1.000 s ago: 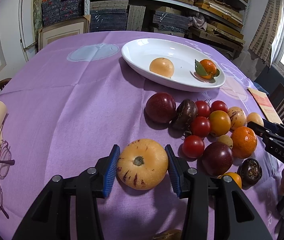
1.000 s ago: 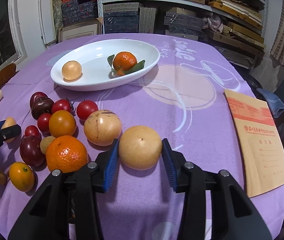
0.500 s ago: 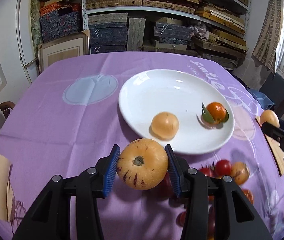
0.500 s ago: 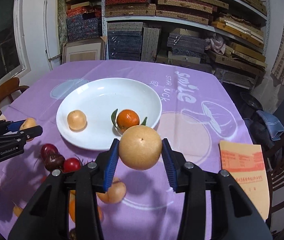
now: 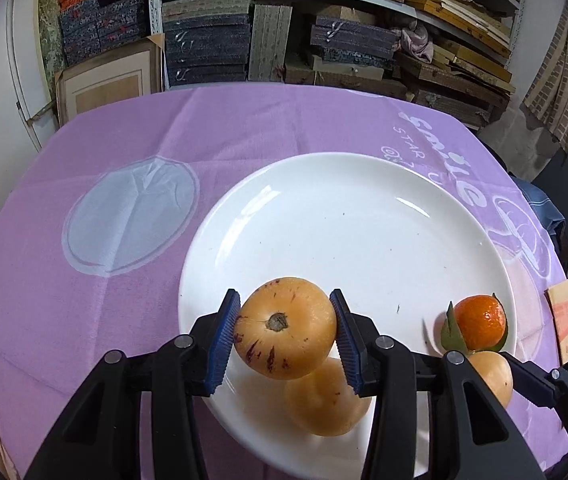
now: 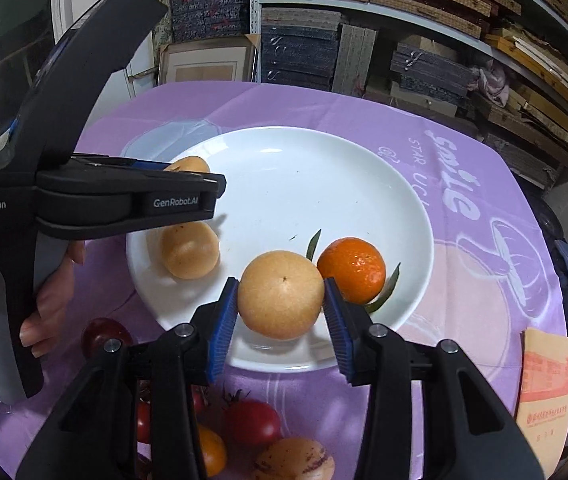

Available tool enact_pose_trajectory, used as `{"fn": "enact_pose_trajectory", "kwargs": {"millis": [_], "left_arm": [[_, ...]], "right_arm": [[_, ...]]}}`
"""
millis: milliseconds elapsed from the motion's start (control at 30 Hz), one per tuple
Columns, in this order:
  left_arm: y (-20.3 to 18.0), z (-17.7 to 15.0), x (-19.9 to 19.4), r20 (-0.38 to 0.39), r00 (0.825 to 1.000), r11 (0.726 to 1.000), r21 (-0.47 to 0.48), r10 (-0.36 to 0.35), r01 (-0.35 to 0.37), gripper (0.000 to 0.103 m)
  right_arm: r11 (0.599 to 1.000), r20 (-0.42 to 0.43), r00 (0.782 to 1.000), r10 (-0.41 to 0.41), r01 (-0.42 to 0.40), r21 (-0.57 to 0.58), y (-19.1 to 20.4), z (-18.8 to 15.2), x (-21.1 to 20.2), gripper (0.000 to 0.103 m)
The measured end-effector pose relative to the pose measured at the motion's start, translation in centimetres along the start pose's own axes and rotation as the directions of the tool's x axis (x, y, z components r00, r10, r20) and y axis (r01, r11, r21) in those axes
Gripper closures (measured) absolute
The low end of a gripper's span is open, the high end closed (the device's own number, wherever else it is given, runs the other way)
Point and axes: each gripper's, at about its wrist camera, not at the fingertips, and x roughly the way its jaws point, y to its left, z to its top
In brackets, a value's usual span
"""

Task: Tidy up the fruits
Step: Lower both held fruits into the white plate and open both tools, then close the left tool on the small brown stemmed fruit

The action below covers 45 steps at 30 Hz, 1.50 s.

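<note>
My left gripper point(image 5: 285, 338) is shut on a yellow melon with purple streaks point(image 5: 285, 336) and holds it above the near edge of the white plate point(image 5: 347, 216). A pale yellow fruit point(image 5: 325, 400) lies on the plate below it. My right gripper point(image 6: 282, 306) is shut on a round tan pear point(image 6: 281, 294) above the near part of the plate point(image 6: 323, 176). An orange with leaves point(image 6: 351, 270) lies on the plate just right of the pear. The left gripper also shows in the right wrist view point(image 6: 204, 192), over the pale fruit point(image 6: 190, 250).
Loose tomatoes point(image 6: 252, 422), a dark plum point(image 6: 106, 338) and a streaked melon point(image 6: 293, 460) lie on the purple cloth point(image 5: 124, 152) in front of the plate. A tan envelope point(image 6: 547, 380) lies at the right. Shelves of stacked boxes point(image 5: 323, 40) stand behind the table.
Both grippers have carried their fruit forward from over the loose fruit to above the plate. The plate now fills both views. Both grips are unchanged.
</note>
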Motion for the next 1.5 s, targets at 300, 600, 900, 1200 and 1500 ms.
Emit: {"fn": "enact_pose_trajectory", "kwargs": {"millis": [300,600,900,1200,1500], "left_arm": [[1.2,-0.1,-1.9,0.042,0.999,0.999,-0.023,0.023,-0.022,0.039],[3.3,-6.9,-11.9,0.210,0.972,0.994,-0.055,0.103,-0.093,0.013],[3.7,-18.4,-15.8,0.130,0.989,0.991,-0.116,0.075,-0.060,0.011],[1.7,-23.9,-16.6,0.078,0.995,0.998,-0.032,0.057,-0.055,0.011],[-0.1,-25.1,-16.3,0.070,0.996,0.998,0.017,0.055,-0.056,0.011]], "right_arm": [[1.000,0.058,0.998,-0.020,0.020,0.012,0.0,0.0,-1.3,0.042],[0.989,0.254,0.958,-0.133,0.114,0.090,-2.0,-4.8,-11.1,0.010],[0.975,0.228,0.954,-0.193,0.160,0.156,-1.7,-12.4,-13.2,0.007],[0.961,0.198,0.955,-0.220,0.176,0.215,-2.1,-15.8,-13.0,0.005],[0.956,0.190,0.957,-0.219,0.172,0.238,-2.4,-16.0,-12.9,0.004]]}}
